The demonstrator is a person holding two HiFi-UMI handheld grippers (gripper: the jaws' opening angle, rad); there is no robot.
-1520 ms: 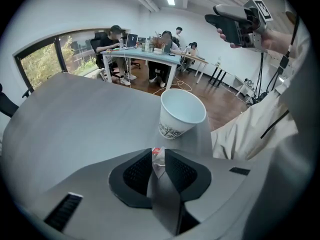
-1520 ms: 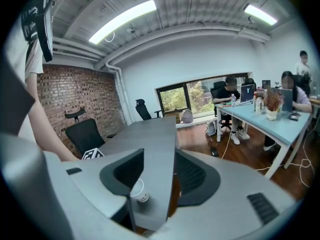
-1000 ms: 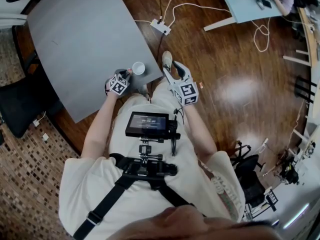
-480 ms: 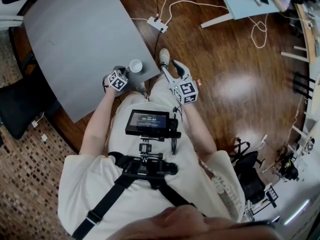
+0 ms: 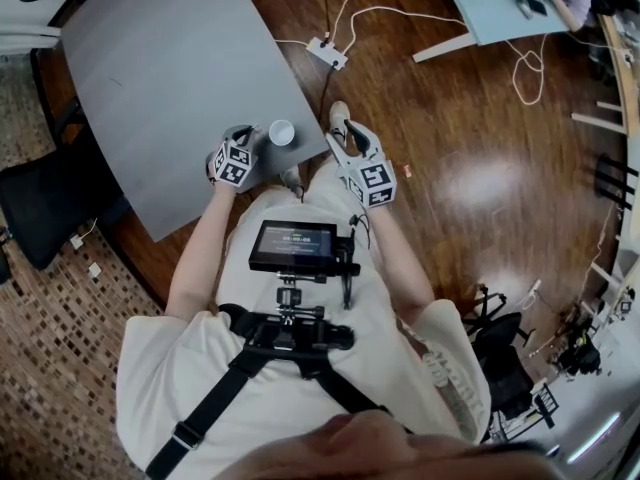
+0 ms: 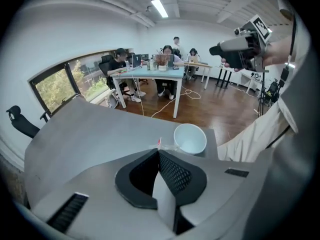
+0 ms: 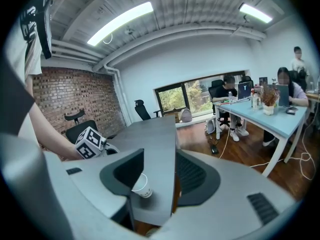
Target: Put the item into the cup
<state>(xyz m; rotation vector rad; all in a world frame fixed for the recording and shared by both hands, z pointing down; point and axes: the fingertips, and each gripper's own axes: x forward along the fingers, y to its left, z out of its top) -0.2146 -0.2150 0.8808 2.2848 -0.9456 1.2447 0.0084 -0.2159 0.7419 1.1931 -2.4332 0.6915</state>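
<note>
One large grey table (image 5: 160, 78) fills the upper left of the head view, and the person stands at its near corner over a dark wooden floor (image 5: 470, 178). Both arms are bent at the elbow, with the left forearm (image 5: 200, 258) and right forearm (image 5: 400, 258) reaching forward from the body and angling slightly apart. The left gripper (image 6: 159, 153) is held low over the table's corner, pointing at the white cup (image 5: 282, 133), which stands upright just inside the table's edge. Its jaws are pressed together, and a small clear item (image 6: 161, 144) with a red end is pinched at their tips, just beside the cup's near rim and not inside it. The right gripper (image 7: 160, 156) hangs off the table's edge above the floor, level with the left one and pointing across at the table. Its jaws stand well apart with nothing gripped; the cup shows through the gap but farther off.
</note>
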